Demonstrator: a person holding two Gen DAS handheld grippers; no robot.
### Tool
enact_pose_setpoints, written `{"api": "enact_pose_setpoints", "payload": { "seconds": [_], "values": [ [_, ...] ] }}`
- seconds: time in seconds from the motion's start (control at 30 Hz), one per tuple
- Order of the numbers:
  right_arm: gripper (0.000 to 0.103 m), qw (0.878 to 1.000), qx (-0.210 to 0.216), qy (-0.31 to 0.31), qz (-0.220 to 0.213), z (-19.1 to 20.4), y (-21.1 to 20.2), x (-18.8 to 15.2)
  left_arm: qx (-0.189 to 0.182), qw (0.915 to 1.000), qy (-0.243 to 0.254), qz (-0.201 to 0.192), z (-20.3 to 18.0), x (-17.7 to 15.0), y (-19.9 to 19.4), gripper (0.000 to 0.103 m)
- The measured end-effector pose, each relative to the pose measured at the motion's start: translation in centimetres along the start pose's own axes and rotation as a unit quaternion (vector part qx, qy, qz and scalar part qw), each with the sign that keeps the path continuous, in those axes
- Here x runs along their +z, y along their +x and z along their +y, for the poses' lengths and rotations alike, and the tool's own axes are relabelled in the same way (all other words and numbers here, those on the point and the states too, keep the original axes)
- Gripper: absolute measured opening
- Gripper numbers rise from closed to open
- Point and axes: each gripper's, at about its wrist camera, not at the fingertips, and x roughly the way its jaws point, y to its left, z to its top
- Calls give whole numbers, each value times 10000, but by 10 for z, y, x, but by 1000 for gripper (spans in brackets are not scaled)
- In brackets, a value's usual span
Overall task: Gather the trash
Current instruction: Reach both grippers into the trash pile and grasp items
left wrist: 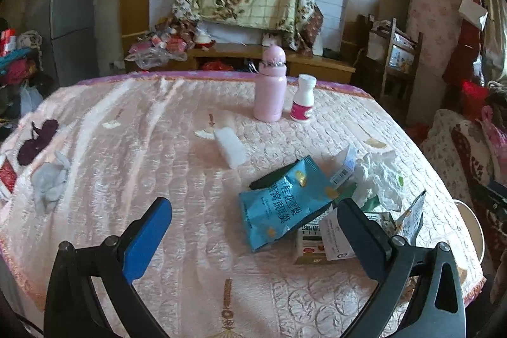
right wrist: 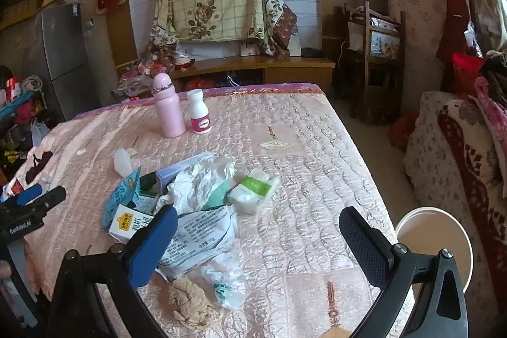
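Observation:
A heap of trash lies on the pink quilted table (left wrist: 126, 148). It holds a blue snack packet (left wrist: 279, 205), crumpled white paper (left wrist: 380, 176), a small milk carton (right wrist: 130, 224), a white printed wrapper (right wrist: 196, 233), a green tissue pack (right wrist: 253, 189) and a crumpled beige tissue (right wrist: 190, 300). My left gripper (left wrist: 253, 230) is open, just in front of the blue packet. My right gripper (right wrist: 256, 236) is open above the wrapper and the table's right part, holding nothing. A white bin (right wrist: 437, 239) stands below the table's right edge.
A pink bottle (left wrist: 271, 87) and a white pill bottle (left wrist: 302, 100) stand upright at the far side. A white tissue piece (left wrist: 229, 144), a grey crumpled scrap (left wrist: 50, 179) and a dark purple scrap (left wrist: 35, 141) lie further left. A patterned sofa (right wrist: 459, 148) stands right.

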Motion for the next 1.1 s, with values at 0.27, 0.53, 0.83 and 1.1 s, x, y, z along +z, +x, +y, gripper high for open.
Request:
{"api": "enact_pose_setpoints", "payload": {
  "seconds": [0.27,0.53,0.83,1.1],
  "values": [
    [103,9970,413,-54,646,9,29,-12,-146,9994,219,225,20,0,32,103],
    [103,9927,585,-11,1055,19,48,-21,-150,9979,-132,609,51,17,89,103],
    [103,9802,1173,613,1474,34,81,-21,-948,9914,-146,891,48,23,124,103],
    [103,9807,489,162,1888,23,104,-21,-1087,9852,214,1306,30,-7,108,103]
  ]
}}
